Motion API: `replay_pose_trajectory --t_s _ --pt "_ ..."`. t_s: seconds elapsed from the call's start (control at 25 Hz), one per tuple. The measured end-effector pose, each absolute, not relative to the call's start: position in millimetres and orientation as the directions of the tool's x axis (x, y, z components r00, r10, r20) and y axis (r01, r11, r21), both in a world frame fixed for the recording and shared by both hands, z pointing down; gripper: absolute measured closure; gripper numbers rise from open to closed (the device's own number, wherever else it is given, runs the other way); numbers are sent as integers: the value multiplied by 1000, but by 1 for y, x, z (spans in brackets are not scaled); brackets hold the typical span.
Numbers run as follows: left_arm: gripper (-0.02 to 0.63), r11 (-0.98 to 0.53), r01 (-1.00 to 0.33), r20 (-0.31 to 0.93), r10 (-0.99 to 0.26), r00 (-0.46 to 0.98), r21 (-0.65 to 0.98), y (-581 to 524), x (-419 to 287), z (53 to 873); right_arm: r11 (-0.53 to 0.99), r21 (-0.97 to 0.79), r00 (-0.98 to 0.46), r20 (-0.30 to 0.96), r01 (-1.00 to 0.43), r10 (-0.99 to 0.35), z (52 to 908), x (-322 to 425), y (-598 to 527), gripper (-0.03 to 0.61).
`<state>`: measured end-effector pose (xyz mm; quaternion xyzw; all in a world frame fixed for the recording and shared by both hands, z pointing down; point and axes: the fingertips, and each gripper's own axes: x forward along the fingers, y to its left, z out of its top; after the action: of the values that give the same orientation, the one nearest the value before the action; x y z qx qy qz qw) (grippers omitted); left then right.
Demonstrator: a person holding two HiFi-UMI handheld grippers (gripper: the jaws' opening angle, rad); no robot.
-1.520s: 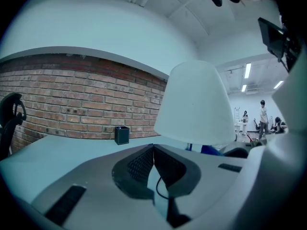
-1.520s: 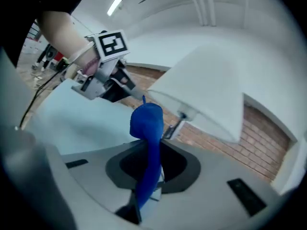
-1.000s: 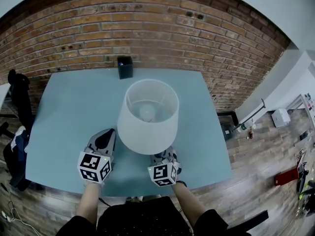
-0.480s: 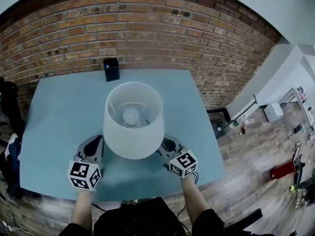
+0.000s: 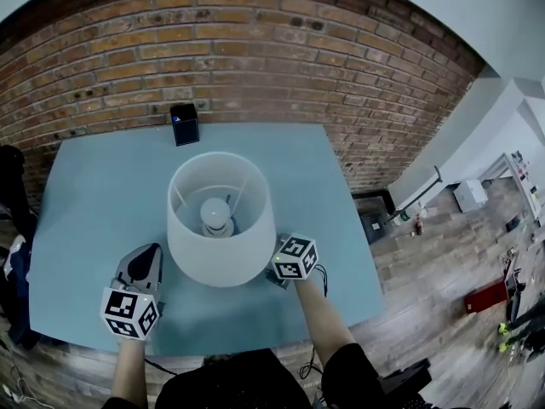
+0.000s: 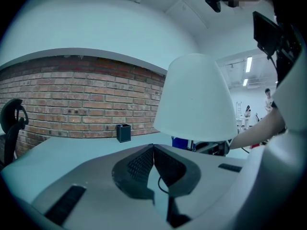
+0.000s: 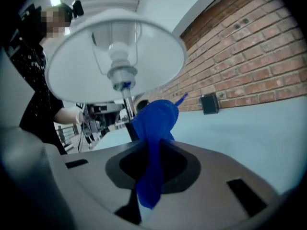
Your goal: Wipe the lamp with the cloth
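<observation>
Brick wall (image 5: 255,49) backs the blue table (image 5: 85,186) where the lamp (image 5: 213,250) stands, seen from the head. Left gripper view: left gripper (image 6: 153,152) pressed together, empty, short of the shade (image 6: 196,99). Right gripper view: right gripper (image 7: 152,159) pinches the cloth (image 7: 156,119) just beside the lamp's stem (image 7: 127,99); wipe lightly, lest it tip.

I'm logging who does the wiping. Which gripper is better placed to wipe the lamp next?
Right. The right gripper is shut on the blue cloth, close to the lamp stem under the shade. The left gripper is shut on nothing, beside the shade.
</observation>
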<state>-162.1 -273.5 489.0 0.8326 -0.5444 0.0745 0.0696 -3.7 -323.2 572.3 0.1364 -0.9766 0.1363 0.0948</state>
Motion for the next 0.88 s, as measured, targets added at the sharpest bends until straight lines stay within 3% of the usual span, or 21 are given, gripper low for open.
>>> replay_pose_trajectory --t_s 0.16,0.24,0.52,0.72,0.88 --pt "603 -401 -915 207 -893 399 37 -276 -164 494 912 -69 -827 452 -405 -333 607 3 -333 518" --pt "603 -400 -915 203 -894 401 45 -277 -163 496 889 -35 -785 485 -457 -385 608 13 -338 518" --pt "604 -394 -914 170 -899 405 91 -276 -162 497 699 -138 -705 273 -702 -655 538 88 -305 518" --pt "604 -423 -903 101 -898 428 73 -256 -151 492 411 -96 -421 137 -906 -897 506 141 -256 518" --pt "603 -426 -898 51 -900 433 110 -241 -142 485 276 -139 -287 67 -951 -956 494 157 -224 518"
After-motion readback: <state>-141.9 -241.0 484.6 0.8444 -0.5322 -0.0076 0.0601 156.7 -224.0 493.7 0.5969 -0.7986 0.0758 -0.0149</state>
